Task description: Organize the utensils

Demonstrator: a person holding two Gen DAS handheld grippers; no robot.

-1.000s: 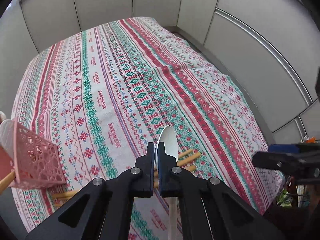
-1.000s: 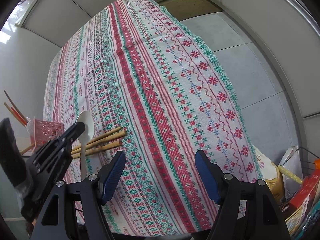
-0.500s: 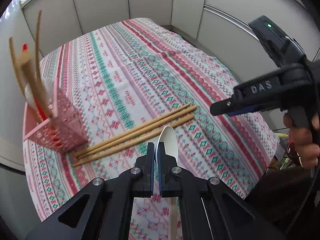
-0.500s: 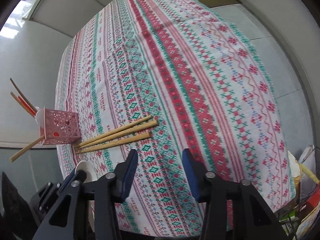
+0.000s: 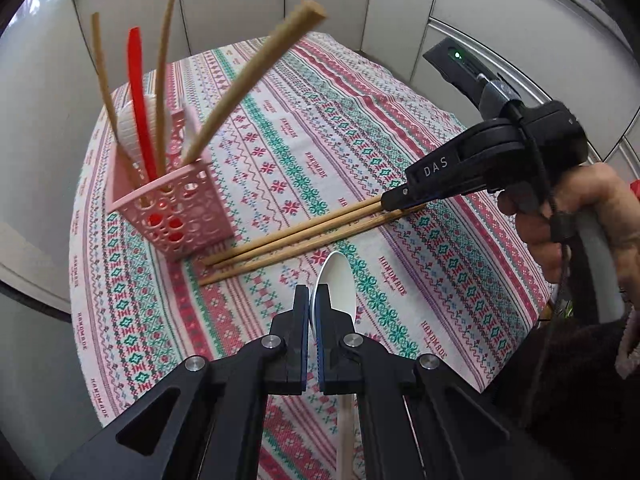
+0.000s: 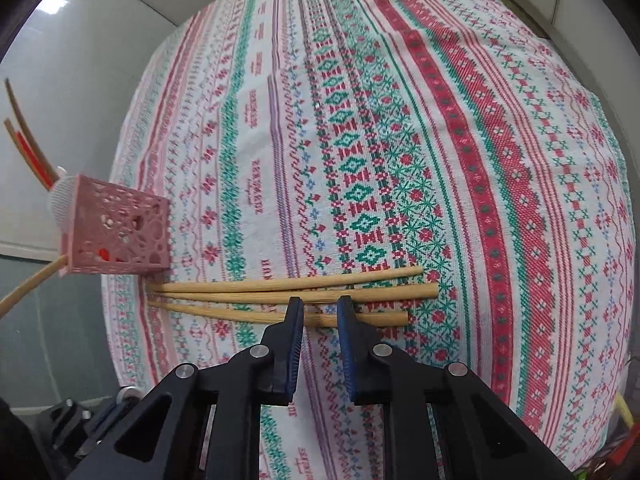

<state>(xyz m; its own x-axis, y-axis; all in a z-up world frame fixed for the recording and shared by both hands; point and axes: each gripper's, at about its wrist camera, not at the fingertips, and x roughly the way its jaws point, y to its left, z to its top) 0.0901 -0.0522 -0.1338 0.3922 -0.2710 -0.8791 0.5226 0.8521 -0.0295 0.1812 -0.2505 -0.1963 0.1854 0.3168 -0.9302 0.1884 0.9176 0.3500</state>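
- Your left gripper [image 5: 313, 304] has its jaws clamped on a white spoon [image 5: 338, 286]. The bowl projects forward past the fingertips; the pale handle runs back beneath the gripper body. The spoon is held above the tabletop [image 5: 400, 128], which carries a patterned red, green and white cloth.
- Your right gripper [image 6: 319, 307] has its jaws apart with a narrow gap. The tips straddle the nearest of three wooden chopsticks [image 6: 288, 294], close to its thicker end. Contact between the pads and the wood cannot be confirmed from either view.
- In the left wrist view your right gripper [image 5: 390, 201] reaches in from the right, its tip down at the thick ends of the chopsticks [image 5: 296, 236]. Your right hand [image 5: 560, 220] grips the handle behind it.
- The three chopsticks lie flat on the cloth, side by side and nearly parallel. Their thin ends point at the pink basket [image 5: 176, 200] and stop just beside its base.
- The pink basket [image 6: 116, 234], a perforated square holder, stands upright near the tabletop's left edge. It holds several wooden chopsticks, a red utensil [image 5: 138, 100] and a white ribbed item [image 5: 128, 128]; what the white item is cannot be determined.
- The held spoon sits nearer you than the chopsticks, well apart from the basket.
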